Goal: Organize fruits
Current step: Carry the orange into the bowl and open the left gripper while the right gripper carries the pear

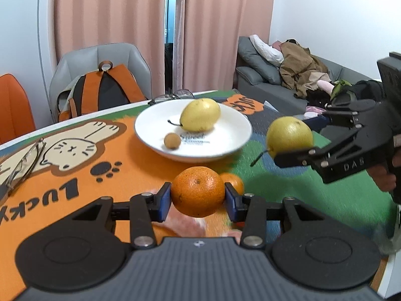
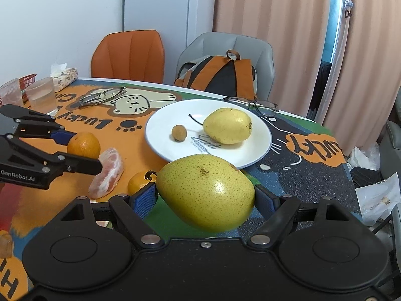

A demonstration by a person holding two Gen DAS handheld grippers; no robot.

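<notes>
Viewing along the left gripper (image 1: 198, 195), its blue pads pinch a round orange mandarin (image 1: 197, 195) at its widest girth, lifted clear of the orange cartoon-cat tablecloth (image 1: 75, 175) so it can travel to the white ceramic plate (image 1: 225, 148). The plate already holds a yellow pear (image 1: 200, 115) and a small brown longan (image 1: 172, 141), evidently the collection point. A second mandarin (image 1: 234, 181) remains on the cloth.

From the right wrist, the right gripper (image 2: 205, 195) clamps a large speckled yellow-green pear (image 2: 206, 192) across its body, jaws wide to suit it, just short of the plate rim (image 2: 155, 145). A peeled pink citrus segment (image 2: 107, 178) lies unplaced.
</notes>
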